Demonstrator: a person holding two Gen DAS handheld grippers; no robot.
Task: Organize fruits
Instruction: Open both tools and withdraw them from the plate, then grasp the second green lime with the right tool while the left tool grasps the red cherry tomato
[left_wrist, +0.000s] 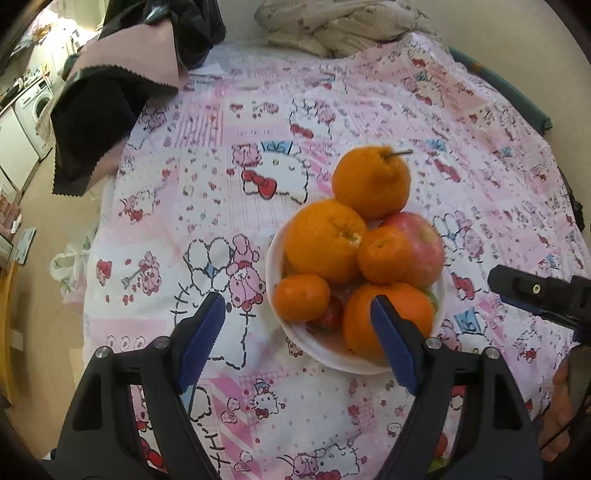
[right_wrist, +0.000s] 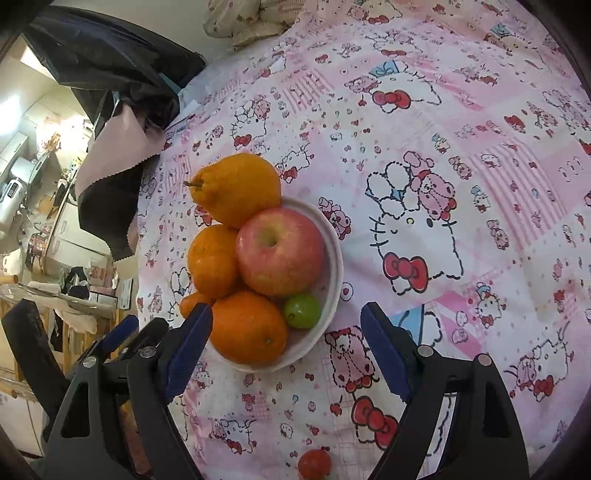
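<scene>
With both the left gripper (left_wrist: 297, 338) and right gripper (right_wrist: 286, 347) wide and empty, approach the small red tomato (right_wrist: 314, 463) on the pink cartoon-print tablecloth (right_wrist: 461, 177) gently, then set it in the heaped white ceramic bowl (right_wrist: 334, 258).

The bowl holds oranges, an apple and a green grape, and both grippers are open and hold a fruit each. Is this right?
Not quite. The bowl holds oranges, an apple and a green grape, but the open left gripper and right gripper hold nothing, as both wrist views show.
</scene>
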